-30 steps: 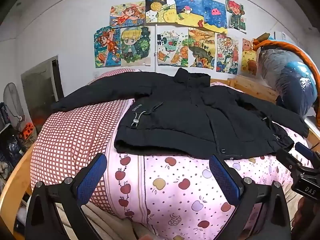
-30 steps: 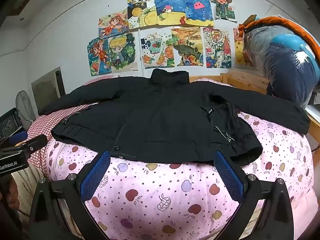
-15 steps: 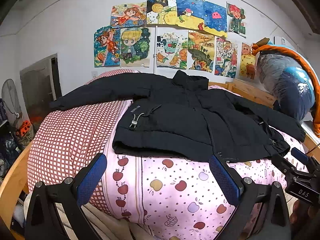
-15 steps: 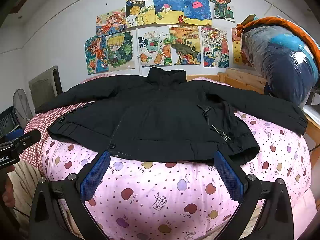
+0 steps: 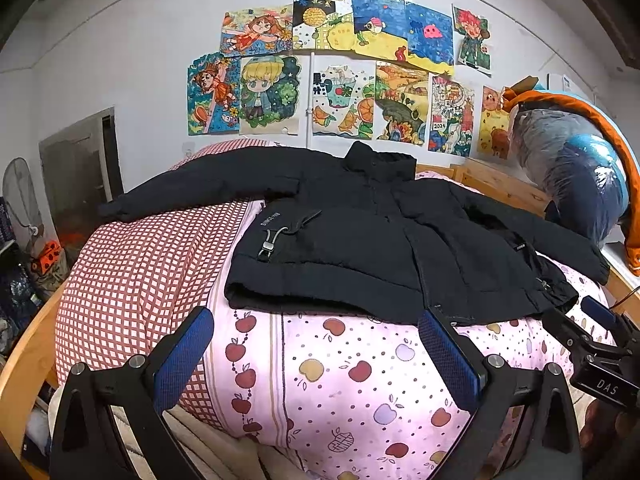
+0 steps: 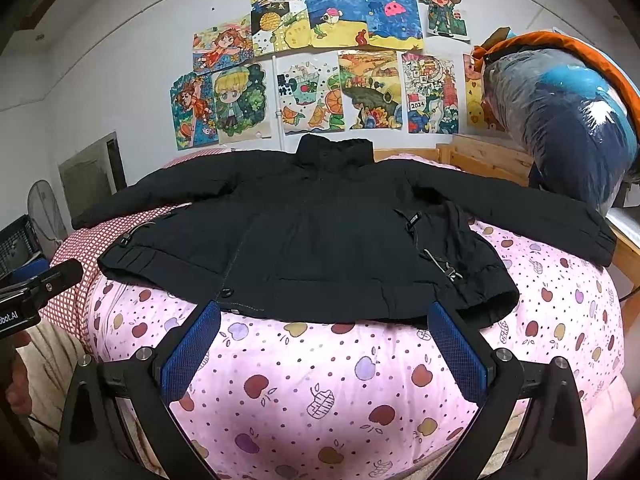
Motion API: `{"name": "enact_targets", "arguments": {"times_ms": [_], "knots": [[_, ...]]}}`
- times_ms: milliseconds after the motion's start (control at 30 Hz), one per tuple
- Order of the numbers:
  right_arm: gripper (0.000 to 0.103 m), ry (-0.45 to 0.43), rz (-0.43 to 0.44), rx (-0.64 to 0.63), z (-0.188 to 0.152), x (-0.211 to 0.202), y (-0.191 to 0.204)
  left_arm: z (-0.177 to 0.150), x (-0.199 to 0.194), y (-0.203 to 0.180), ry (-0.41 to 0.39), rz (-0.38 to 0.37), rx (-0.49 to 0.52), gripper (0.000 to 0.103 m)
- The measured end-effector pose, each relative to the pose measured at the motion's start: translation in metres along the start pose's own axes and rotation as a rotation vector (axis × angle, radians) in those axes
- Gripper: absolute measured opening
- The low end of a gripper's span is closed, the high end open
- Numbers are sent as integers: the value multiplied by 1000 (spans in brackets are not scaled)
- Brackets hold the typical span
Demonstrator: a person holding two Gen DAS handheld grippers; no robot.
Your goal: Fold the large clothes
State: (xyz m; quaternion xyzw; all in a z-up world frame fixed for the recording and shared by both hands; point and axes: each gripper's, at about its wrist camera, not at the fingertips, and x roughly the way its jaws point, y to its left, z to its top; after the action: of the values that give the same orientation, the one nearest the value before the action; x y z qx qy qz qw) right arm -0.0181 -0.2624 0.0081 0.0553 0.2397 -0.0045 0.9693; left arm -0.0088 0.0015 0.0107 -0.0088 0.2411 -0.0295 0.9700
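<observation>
A black padded jacket [image 5: 360, 236] lies flat, front up, on the bed, collar toward the wall and both sleeves spread out to the sides. It also shows in the right wrist view [image 6: 320, 240]. My left gripper [image 5: 316, 356] is open and empty, held short of the jacket's hem over the pink apple quilt [image 5: 340, 380]. My right gripper [image 6: 324, 348] is open and empty, also short of the hem. The right gripper shows at the right edge of the left wrist view [image 5: 596, 340].
A red checked cover [image 5: 140, 264] lies on the bed's left side. A wooden bed frame [image 5: 24, 360] edges the bed. A large bagged bundle [image 6: 568, 120] stands at the right. Drawings [image 6: 320, 60] hang on the wall. A fan [image 5: 20, 196] stands at the left.
Both grippers have risen and tilted a little, so the jacket sits slightly lower in each view. Both stay open. The jacket has not moved.
</observation>
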Motion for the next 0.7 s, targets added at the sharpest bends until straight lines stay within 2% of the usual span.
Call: {"name": "enact_targets", "arguments": {"times_ms": [133,700], "knots": [[102,2,23,1,0,-3,1,-1,1,-1,4,-1,2,103],[102,8,30,-1,-1,-5,-2,-2,-2,-1,-13,24,8,103]]}}
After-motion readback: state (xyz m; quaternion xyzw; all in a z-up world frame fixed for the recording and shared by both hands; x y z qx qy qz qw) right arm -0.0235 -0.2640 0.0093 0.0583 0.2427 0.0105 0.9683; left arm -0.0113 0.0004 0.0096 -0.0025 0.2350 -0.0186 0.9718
